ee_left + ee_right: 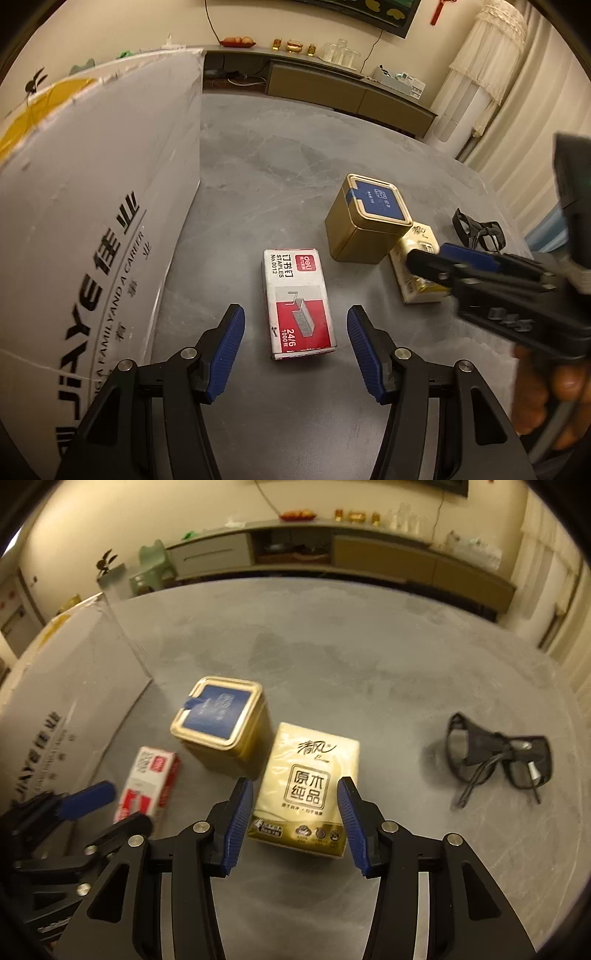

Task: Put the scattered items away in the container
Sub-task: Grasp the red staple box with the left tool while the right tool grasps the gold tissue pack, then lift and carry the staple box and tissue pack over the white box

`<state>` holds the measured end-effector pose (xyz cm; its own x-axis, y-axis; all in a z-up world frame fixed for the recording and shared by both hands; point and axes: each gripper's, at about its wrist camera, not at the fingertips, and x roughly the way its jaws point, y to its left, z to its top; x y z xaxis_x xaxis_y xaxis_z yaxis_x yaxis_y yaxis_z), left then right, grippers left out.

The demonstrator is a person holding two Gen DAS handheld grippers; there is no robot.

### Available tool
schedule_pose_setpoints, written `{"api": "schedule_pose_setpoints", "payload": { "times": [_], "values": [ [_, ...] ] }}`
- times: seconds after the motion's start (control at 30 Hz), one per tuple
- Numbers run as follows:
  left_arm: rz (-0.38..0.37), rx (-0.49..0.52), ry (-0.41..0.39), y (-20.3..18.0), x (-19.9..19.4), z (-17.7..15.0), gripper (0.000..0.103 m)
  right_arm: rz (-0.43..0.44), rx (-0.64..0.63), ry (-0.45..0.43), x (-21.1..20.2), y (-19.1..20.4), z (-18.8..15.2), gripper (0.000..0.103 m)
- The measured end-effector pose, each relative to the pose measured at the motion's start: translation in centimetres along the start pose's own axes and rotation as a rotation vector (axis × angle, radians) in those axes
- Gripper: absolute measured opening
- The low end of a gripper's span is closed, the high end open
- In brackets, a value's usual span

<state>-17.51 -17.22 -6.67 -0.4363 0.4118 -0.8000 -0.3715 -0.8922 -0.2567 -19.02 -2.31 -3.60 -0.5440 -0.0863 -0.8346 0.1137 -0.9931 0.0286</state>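
A red and white staples box (298, 302) lies flat on the grey table, just ahead of my open left gripper (295, 325), whose fingers straddle its near end without touching. A gold tin with a blue lid (367, 219) stands behind it. In the right wrist view a yellow tissue pack (308, 788) lies between the fingers of my open right gripper (295, 794); the pads are not pressed on it. The tin (221, 722) and staples box (149, 786) lie to its left. The big white carton (85, 206) stands at the left.
Black glasses with a cord (498, 755) lie on the table to the right, also in the left wrist view (476, 229). The right gripper (428, 264) and a hand (550, 391) show at the right edge. A low cabinet (332, 85) runs along the far wall.
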Motion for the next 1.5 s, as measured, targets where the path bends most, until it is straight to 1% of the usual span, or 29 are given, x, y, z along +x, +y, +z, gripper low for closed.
{"api": "schedule_pose_setpoints", "payload": {
  "times": [0.03, 0.1, 0.17, 0.27, 0.37, 0.47, 0.6, 0.7, 0.73, 0.77, 0.8, 0.83, 0.87, 1.0, 1.2, 1.3, 1.5],
  "values": [
    [-0.009, 0.001, 0.008, 0.0, 0.2, 0.0, 0.059, -0.003, 0.002, -0.002, -0.1, -0.2, -0.2, 0.051],
    [-0.03, 0.004, 0.02, -0.1, 0.6, -0.1, 0.064, -0.002, 0.008, -0.004, -0.5, -0.6, -0.5, 0.051],
    [-0.013, 0.012, 0.015, -0.3, 0.8, -0.1, 0.067, -0.01, 0.004, -0.005, -0.8, -1.0, -0.7, 0.051],
    [-0.009, -0.003, 0.009, -0.4, 0.8, 0.2, 0.067, -0.027, 0.016, -0.016, -1.0, -1.7, -0.6, 0.051],
    [0.013, 0.002, 0.003, -0.4, 1.0, 0.3, 0.067, -0.045, 0.022, -0.027, -0.7, -2.0, -0.1, 0.051],
    [0.016, 0.013, 0.0, -0.4, 1.0, 0.2, 0.067, -0.046, 0.021, -0.024, -0.3, -2.1, 0.0, 0.055],
    [0.012, 0.01, -0.008, -0.2, 1.0, 0.2, 0.066, -0.041, 0.0, -0.012, -0.4, -1.3, -0.2, 0.056],
    [0.026, 0.021, -0.016, -0.4, 1.0, 0.1, 0.066, -0.065, -0.016, -0.009, 0.0, -1.0, -0.4, 0.056],
    [0.037, 0.034, -0.015, -0.6, 1.1, 0.0, 0.065, -0.075, -0.01, -0.01, 0.1, -1.2, -0.5, 0.056],
    [0.046, 0.049, -0.013, -0.9, 1.1, 0.0, 0.059, -0.071, 0.006, -0.006, 0.2, -1.5, -0.5, 0.055],
    [0.052, 0.065, -0.009, -1.1, 1.1, -0.1, 0.047, -0.058, 0.022, -0.006, 0.1, -1.7, -0.7, 0.054],
    [0.055, 0.078, -0.002, -1.3, 1.0, -0.2, 0.042, -0.054, 0.028, -0.007, 0.0, -1.9, -0.8, 0.053],
    [0.05, 0.084, 0.004, -1.4, 1.0, -0.2, 0.041, -0.054, 0.029, -0.009, -0.2, -1.9, -1.0, 0.053],
    [0.033, 0.092, 0.015, -1.7, 0.8, -0.6, 0.04, -0.034, 0.047, -0.013, -0.8, -2.2, -1.9, 0.051],
    [0.034, 0.113, -0.003, -2.9, -0.8, -1.4, 0.04, 0.042, 0.123, -0.009, -2.7, -2.7, -3.6, 0.051],
    [0.027, 0.119, -0.001, -3.4, -1.7, -2.3, 0.04, 0.067, 0.135, -0.007, -3.6, -2.2, -5.0, 0.051],
    [0.033, 0.112, 0.031, -3.6, -2.8, -4.7, 0.04, 0.101, 0.156, 0.0, -5.0, -1.5, -7.0, 0.051]
  ]
}}
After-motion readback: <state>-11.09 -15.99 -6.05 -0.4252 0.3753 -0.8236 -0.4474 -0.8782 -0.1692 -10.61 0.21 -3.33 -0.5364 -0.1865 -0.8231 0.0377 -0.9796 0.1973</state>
